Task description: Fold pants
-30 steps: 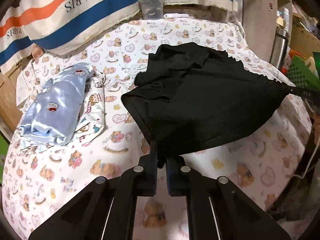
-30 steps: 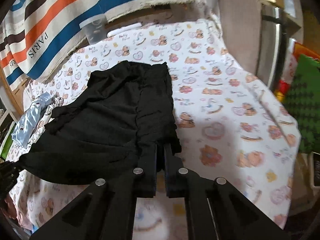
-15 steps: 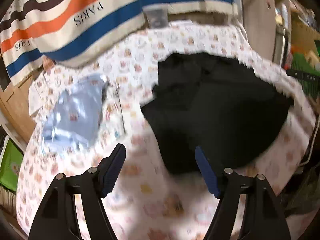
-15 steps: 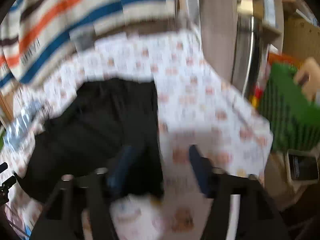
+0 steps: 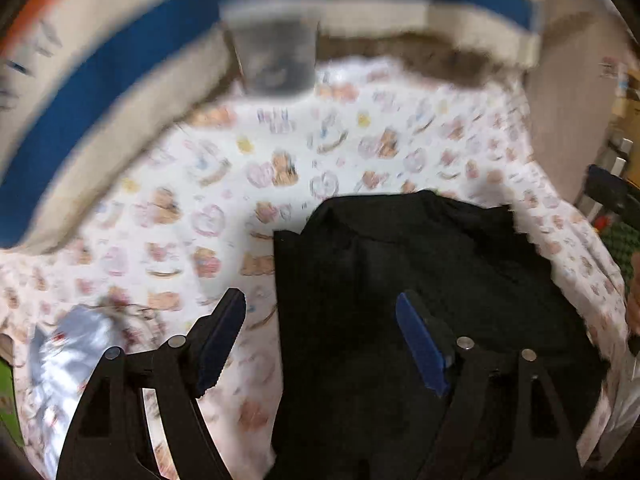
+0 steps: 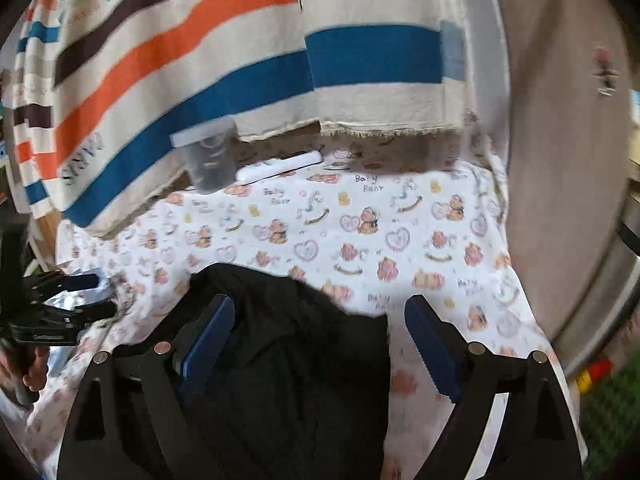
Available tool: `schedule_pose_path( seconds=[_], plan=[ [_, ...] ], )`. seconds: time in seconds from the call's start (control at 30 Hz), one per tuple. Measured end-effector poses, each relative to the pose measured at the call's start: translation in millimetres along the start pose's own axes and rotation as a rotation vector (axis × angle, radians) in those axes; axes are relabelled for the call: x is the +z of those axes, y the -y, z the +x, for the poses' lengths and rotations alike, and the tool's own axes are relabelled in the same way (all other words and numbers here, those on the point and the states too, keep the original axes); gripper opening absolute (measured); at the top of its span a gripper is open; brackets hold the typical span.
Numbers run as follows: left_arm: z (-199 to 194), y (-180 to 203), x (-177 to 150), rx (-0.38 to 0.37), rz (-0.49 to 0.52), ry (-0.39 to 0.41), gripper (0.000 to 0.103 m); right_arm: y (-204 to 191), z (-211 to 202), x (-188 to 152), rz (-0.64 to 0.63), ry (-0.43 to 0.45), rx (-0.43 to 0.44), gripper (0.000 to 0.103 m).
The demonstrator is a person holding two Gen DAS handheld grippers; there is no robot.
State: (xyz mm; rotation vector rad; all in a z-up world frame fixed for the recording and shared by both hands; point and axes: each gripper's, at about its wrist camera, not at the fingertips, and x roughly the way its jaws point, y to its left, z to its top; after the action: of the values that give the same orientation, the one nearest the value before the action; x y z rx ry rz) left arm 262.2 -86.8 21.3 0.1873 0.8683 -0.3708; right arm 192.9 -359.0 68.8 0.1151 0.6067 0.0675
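Pants (image 6: 296, 344): black, lying in a folded heap on the counter (image 6: 400, 216), which has a white bear-and-heart print cover. Far edge of the heap is rumpled, right edge fairly straight.

Left gripper (image 5: 320, 316): jaws wide apart and opening, nothing clamped. It hangs above the pants' left edge; the left finger is over the printed cover, the right finger over black cloth. View is motion-blurred.

Right gripper (image 6: 320, 320): jaws wide apart and opening, nothing clamped. It sits above the pants' far right corner; cloth shows in the gap below but the pads don't press on it.

Light blue cloth (image 5: 76, 344) lies left of the pants. Grey tub (image 6: 208, 156) and a white stick-shaped item (image 6: 280, 166) at the far edge, under a striped towel (image 6: 200, 52).
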Motion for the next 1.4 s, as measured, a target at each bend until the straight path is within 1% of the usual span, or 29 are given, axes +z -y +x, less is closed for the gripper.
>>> schedule_pose_path(
  seconds=[0.07,0.13,0.17,0.27,0.33,0.37,0.43,0.47,0.5,0.53,0.57,0.6,0.63,0.67,0.7,0.77,0.8,0.87,0.93,0.97,1.0,1.07,1.13,1.2,1.23,1.27,1.3,1.33,1.4],
  plan=[
    [35.8,-5.7,13.2,-0.055,-0.061,-0.093,0.069,4.1,27.0,6.1,-0.003,-0.047,-0.019,0.088],
    [65.8,-13.4,20.6,-0.086,-0.130,-0.147,0.057,9.6,51.8,6.8,-0.009,-0.084,-0.041,0.088],
    [75.6,-17.2,22.2,-0.095,-0.160,-0.162,0.056,12.3,61.2,5.5,-0.015,-0.091,-0.051,0.088],
    [96.3,-29.3,26.6,-0.167,-0.243,-0.152,0.053,17.8,79.4,-2.8,-0.048,-0.085,-0.071,0.085],
    [103.3,-32.3,29.4,-0.209,-0.266,-0.133,0.053,20.9,84.0,-7.4,-0.052,-0.087,-0.059,0.085],
    [105.9,-32.0,30.7,-0.210,-0.263,-0.130,0.053,22.2,85.0,-9.0,-0.053,-0.093,-0.051,0.085],
    [114.0,-31.4,34.5,-0.167,-0.251,-0.137,0.052,24.5,91.4,-12.2,-0.042,-0.115,-0.049,0.083],
    [117.7,-32.5,35.7,-0.151,-0.256,-0.138,0.050,25.9,96.4,-14.0,-0.031,-0.135,-0.044,0.079],
    [120.2,-33.3,35.3,-0.150,-0.263,-0.138,0.035,26.6,99.7,-15.5,-0.026,-0.150,-0.034,0.075],
    [122.3,-34.0,35.1,-0.151,-0.269,-0.139,0.008,27.3,102.9,-17.4,-0.021,-0.166,-0.024,0.073],
    [124.4,-34.1,35.0,-0.146,-0.270,-0.139,0.004,28.3,106.0,-19.5,-0.017,-0.179,-0.021,0.065],
    [123.1,-35.2,35.0,-0.141,-0.268,-0.126,0.004,28.8,109.8,-21.6,-0.015,-0.194,-0.023,0.054],
    [119.3,-35.8,35.8,-0.126,-0.265,-0.099,0.004,29.4,112.5,-23.8,-0.013,-0.207,-0.025,0.048],
    [112.0,-35.4,36.4,-0.087,-0.256,-0.062,0.004,30.7,116.1,-25.6,-0.010,-0.221,-0.027,0.035],
    [103.9,-33.3,38.5,-0.041,-0.232,-0.030,0.004,33.1,120.0,-27.2,-0.001,-0.239,-0.026,0.028],
    [86.1,-28.0,44.7,0.044,-0.179,0.039,0.004,39.3,125.2,-28.5,0.024,-0.255,-0.027,0.023],
    [76.8,-25.9,47.9,0.081,-0.161,0.073,0.004,43.3,127.0,-28.5,0.039,-0.255,-0.029,0.023],
    [61.2,-26.0,57.1,0.106,-0.146,0.125,0.004,49.8,129.2,-27.9,0.060,-0.256,-0.038,0.023],
    [54.2,-26.7,71.0,0.121,-0.124,0.137,0.004,55.7,131.3,-27.4,0.085,-0.260,-0.019,0.024],
    [51.7,-27.3,78.7,0.139,-0.115,0.142,0.004,57.3,132.7,-27.4,0.090,-0.272,-0.001,0.032],
    [49.9,-27.5,86.3,0.159,-0.105,0.151,0.004,58.1,133.7,-27.5,0.094,-0.279,0.015,0.052],
    [49.2,-30.2,101.8,0.195,-0.085,0.171,0.004,58.4,130.8,-28.2,0.094,-0.256,0.025,0.077],
    [50.5,-28.9,111.7,0.231,-0.048,0.193,0.005,54.5,127.8,-27.4,0.069,-0.231,0.007,0.077],
    [54.1,-31.4,115.2,0.265,-0.032,0.193,0.009,51.9,128.3,-28.0,0.050,-0.233,0.023,0.077],
    [54.0,-30.2,114.0,0.256,-0.018,0.202,0.019,49.7,129.6,-28.6,0.051,-0.237,0.030,0.077],
    [56.0,-29.3,111.5,0.256,-0.008,0.189,0.028,48.7,132.1,-30.5,0.054,-0.248,0.041,0.077],
    [59.6,-29.4,107.8,0.274,-0.011,0.162,0.055,48.3,135.3,-32.7,0.059,-0.264,0.052,0.075],
    [62.2,-30.4,102.0,0.299,-0.026,0.138,0.067,48.2,137.4,-34.8,0.066,-0.276,0.063,0.073],
    [62.3,-32.1,87.2,0.300,-0.021,0.139,0.067,49.8,142.8,-38.2,0.085,-0.305,0.097,0.059]
  ],
)
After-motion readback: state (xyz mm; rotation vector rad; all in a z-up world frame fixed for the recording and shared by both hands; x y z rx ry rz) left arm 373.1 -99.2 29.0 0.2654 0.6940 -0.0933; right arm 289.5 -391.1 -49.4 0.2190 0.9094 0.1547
